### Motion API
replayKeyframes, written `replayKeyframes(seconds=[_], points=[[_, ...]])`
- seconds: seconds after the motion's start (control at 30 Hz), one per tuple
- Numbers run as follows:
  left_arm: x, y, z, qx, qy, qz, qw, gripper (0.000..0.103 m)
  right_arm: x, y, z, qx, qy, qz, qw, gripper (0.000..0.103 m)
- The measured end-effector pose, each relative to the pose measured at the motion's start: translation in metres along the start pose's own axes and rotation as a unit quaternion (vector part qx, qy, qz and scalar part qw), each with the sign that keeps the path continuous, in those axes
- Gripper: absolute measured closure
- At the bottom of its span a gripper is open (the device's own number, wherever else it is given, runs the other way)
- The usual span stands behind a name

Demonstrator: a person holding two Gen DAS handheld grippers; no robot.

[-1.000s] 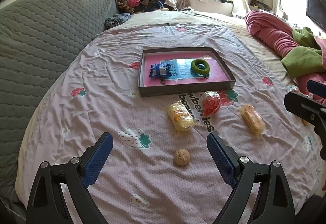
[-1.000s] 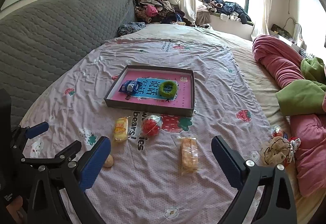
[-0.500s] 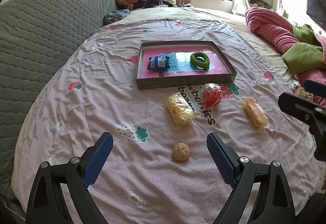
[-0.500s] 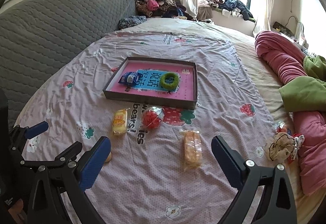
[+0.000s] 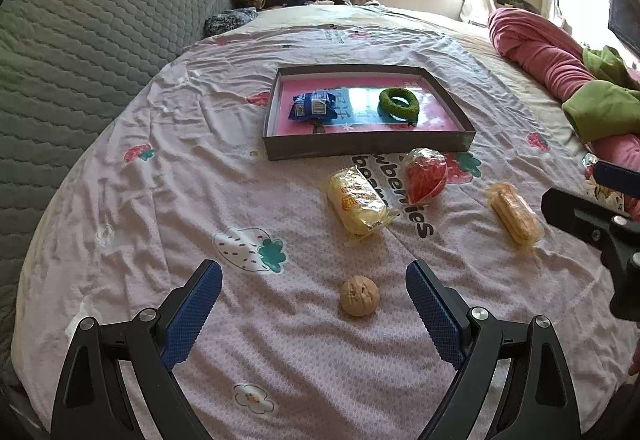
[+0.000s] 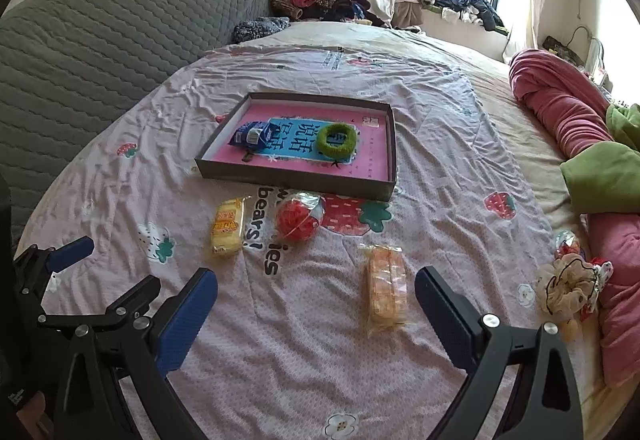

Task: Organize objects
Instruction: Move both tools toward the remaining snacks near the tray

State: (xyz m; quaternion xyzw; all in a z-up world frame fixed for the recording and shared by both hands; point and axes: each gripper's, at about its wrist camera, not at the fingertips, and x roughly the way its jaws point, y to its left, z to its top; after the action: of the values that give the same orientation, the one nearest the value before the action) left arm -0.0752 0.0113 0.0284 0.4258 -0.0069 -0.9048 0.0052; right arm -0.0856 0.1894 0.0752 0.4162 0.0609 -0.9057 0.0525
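Above bedspread (image 5: 168, 207) | left gripper (image 5: 314, 314) gaping, empty | walnut (image 5: 359, 296) between jaws

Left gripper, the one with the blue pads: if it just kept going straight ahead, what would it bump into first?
Most likely the walnut, lying on the bedspread just ahead between the open fingers of the left gripper. Depth is hard to judge.

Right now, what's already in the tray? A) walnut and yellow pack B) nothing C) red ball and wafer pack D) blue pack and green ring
D: the blue pack and green ring lie inside the tray; the walnut, yellow pack, red ball and wafer pack are out on the sheet.
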Motion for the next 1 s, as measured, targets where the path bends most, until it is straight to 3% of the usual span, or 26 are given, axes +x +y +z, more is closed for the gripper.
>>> replayKeyframes(seconds=[1.0], points=[[0.059,-0.005,-0.015,-0.009,0.021,-0.017,0.9996,0.009,0.080,0.005,0.006,-0.024,0.038,0.004,0.999,0.003]])
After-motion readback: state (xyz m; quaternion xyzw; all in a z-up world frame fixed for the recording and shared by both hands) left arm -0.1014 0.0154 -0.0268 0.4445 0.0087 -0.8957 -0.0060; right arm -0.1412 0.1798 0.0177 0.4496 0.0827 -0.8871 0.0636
